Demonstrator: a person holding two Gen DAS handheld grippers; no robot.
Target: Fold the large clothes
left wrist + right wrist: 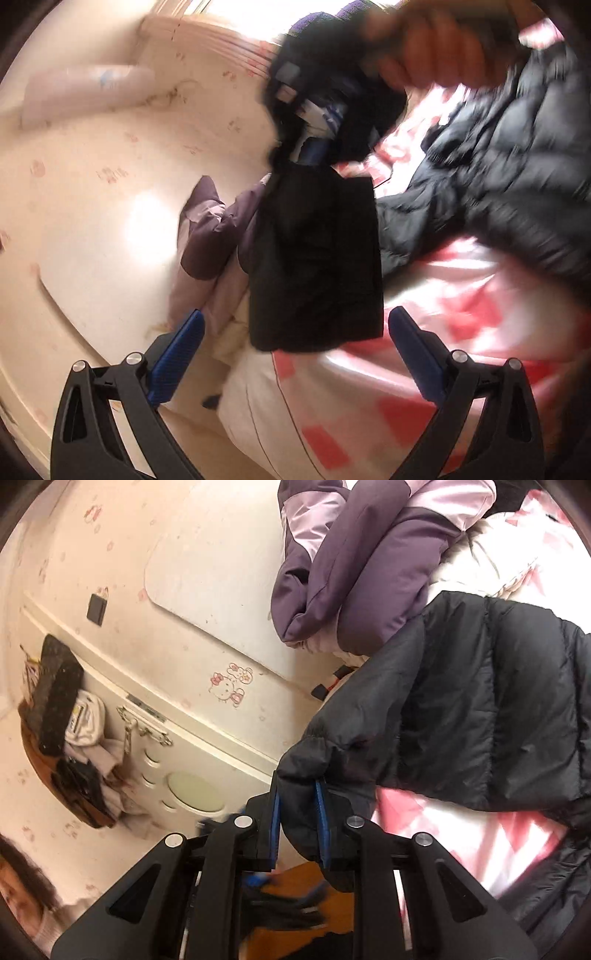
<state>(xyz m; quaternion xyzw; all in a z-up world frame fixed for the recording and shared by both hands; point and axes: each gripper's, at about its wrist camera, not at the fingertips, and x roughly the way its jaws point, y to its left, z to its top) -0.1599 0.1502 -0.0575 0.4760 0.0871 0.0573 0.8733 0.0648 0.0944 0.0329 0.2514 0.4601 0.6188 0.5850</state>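
A black quilted puffer jacket [461,701] lies across a bed with a pink and white checked cover [461,834]. My right gripper [297,790] is shut on the jacket's sleeve cuff [306,760], which bulges between the blue pads. In the left wrist view the jacket [498,155] is blurred at the right. The same right gripper [314,147], held by a hand [443,48], dangles the black sleeve end [314,258] in mid-frame. My left gripper [295,332] stands open just below that sleeve end, its pads [177,354] touching nothing.
A purple and lilac jacket [351,572] is heaped on the bed beside the black one, against a cream wall with cartoon stickers [229,686]. A white cabinet [177,775] with bags and clothes piled beside it stands at the left. A person is at the lower left corner.
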